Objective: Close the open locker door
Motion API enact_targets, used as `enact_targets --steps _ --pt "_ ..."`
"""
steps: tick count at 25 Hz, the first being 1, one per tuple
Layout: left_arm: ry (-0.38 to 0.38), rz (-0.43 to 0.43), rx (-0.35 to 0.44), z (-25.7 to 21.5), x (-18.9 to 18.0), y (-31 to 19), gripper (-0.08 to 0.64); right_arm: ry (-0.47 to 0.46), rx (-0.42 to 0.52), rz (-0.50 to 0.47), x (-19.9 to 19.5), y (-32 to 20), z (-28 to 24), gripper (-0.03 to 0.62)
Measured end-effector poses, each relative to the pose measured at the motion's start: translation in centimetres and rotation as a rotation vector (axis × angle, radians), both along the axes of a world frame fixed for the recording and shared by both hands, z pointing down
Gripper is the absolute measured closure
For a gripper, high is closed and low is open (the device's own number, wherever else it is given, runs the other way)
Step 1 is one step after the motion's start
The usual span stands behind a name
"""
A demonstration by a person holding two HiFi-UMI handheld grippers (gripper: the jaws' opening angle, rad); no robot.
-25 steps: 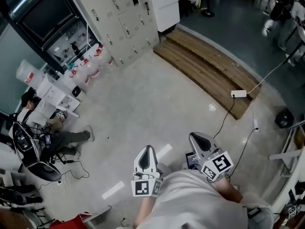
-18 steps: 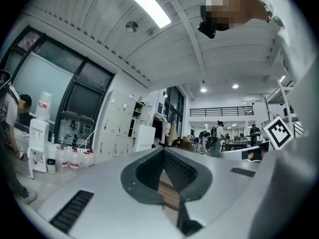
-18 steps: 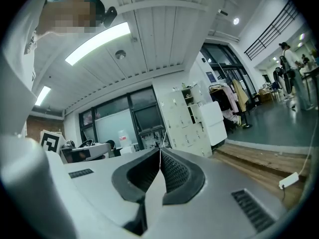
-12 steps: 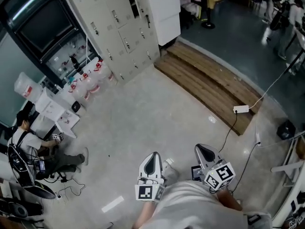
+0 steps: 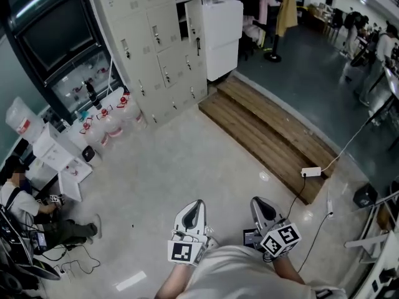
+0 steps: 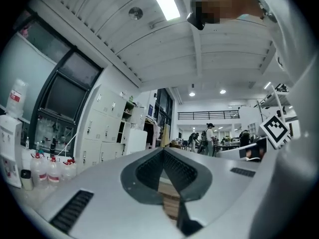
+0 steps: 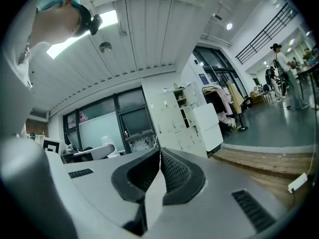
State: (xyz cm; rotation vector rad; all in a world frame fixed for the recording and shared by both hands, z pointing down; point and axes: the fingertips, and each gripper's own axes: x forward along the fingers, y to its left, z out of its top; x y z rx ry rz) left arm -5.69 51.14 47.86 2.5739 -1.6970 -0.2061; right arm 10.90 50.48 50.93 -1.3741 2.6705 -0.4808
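Observation:
A bank of beige lockers point(image 5: 153, 42) stands far ahead at the top of the head view. One locker door point(image 5: 195, 27) hangs open at its right end, next to a white cabinet point(image 5: 222, 36). My left gripper point(image 5: 194, 208) and right gripper point(image 5: 260, 207) are held low, close to my body and far from the lockers. Both are shut with nothing between the jaws. In the left gripper view the closed left gripper point(image 6: 163, 150) points toward the lockers point(image 6: 107, 128). The right gripper point(image 7: 160, 151) shows the same lockers point(image 7: 174, 116) beyond its closed tips.
A low wooden platform point(image 5: 268, 132) runs along the floor to the right of the lockers. Water jugs point(image 5: 106, 120) stand at the lockers' left. A person sits on the floor point(image 5: 28, 213) at far left. A power strip point(image 5: 310, 171) with cable lies on the right.
The head view has swung up and toward the lockers, so more of them and the open door show. Both grippers stay shut and low by my body.

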Motion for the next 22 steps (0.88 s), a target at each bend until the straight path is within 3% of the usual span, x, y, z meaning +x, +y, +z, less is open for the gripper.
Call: enact_targets --steps 5,13,22 --pt "0.019 -0.009 -0.033 0.9 -3.1 -3.4 0.551 0.006 -0.026 -0.002 -3.4 -2.7 0.5 0.563" --pt "0.023 0.010 -0.094 2.8 -2.7 -8.8 0.551 0.020 -0.062 -0.011 -4.2 -8.9 1.4 0.563" --pt "0.000 -0.052 -0.074 2.3 -1.4 -20.9 0.551 0.005 -0.049 -0.080 -3.5 -22.7 2.1 0.563"
